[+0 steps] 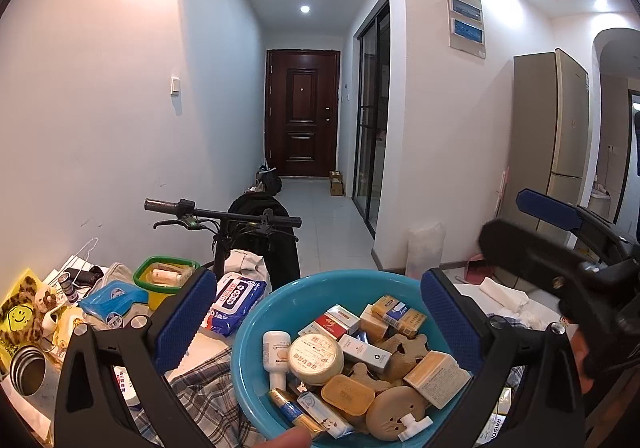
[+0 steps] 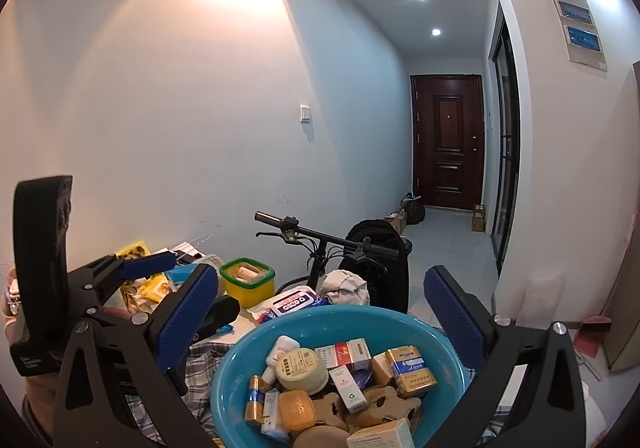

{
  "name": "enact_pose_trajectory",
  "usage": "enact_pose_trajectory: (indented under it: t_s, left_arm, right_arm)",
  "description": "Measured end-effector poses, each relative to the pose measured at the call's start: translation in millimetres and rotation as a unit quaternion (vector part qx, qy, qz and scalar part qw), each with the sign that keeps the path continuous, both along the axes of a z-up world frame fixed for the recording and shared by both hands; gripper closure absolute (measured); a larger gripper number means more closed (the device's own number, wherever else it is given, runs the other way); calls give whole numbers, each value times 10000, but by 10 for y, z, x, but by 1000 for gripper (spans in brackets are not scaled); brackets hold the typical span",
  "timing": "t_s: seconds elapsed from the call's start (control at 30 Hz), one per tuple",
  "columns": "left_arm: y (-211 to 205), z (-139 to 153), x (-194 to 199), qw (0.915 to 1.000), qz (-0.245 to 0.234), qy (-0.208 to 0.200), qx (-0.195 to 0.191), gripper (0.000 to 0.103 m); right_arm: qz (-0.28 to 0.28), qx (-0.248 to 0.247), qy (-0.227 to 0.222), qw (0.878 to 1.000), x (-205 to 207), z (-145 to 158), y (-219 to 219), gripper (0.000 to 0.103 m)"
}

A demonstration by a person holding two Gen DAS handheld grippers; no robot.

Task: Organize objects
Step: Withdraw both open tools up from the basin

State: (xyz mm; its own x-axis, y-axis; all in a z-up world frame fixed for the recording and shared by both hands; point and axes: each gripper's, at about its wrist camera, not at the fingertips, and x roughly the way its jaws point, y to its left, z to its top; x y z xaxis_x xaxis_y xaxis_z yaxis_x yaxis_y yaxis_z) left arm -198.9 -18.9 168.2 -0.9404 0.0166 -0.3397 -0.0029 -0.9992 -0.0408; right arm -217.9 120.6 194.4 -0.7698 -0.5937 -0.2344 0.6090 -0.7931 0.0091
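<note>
**Both grippers wide over the basin**

The left gripper [image 1: 316, 322] and right gripper [image 2: 320, 322] stand spread wide, holding nothing, pads clear of the round blue plastic basin [image 1: 256, 332] of small boxes, jars and batteries below. The basin rests on plaid cloth [image 1: 208, 392]; clutter crowds its left, open tiled floor [image 1: 332, 215] lies beyond.

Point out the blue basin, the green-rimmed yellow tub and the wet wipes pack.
blue basin [image 1: 256, 328]: left wrist view, bare left inner wall.
green-rimmed yellow tub [image 2: 247, 290]: right wrist view, yellow front wall.
wet wipes pack [image 1: 236, 298]: left wrist view, printed top label.
</note>
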Motion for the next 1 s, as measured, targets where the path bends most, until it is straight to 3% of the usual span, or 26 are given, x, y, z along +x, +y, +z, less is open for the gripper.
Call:
enact_pose_trajectory:
  t_s: [0.13, 0.3, 0.47, 0.77, 1.0]
  left_arm:
    - [29, 21, 36, 9999, -105, 31, -71, 0]
    - [35, 57, 76, 9997, -188, 93, -117, 0]
    - [-36, 119, 151, 9996, -217, 182, 33, 0]
    - [-21, 224, 332, 9986, -423, 299, 120, 0]
    - [44, 326, 646, 9976, -498, 482, 30, 0]
  right_arm:
    - [-24, 58, 100, 9999, 66, 30, -35, 0]
    - [312, -229, 236, 9990, 303, 183, -60, 0]
    - [273, -22, 719, 9970, 735, 447, -12, 0]
    - [221, -46, 956, 9952, 1595, 967, 653, 0]
    - [-132, 183, 800, 9965, 2181, 941, 1262, 0]
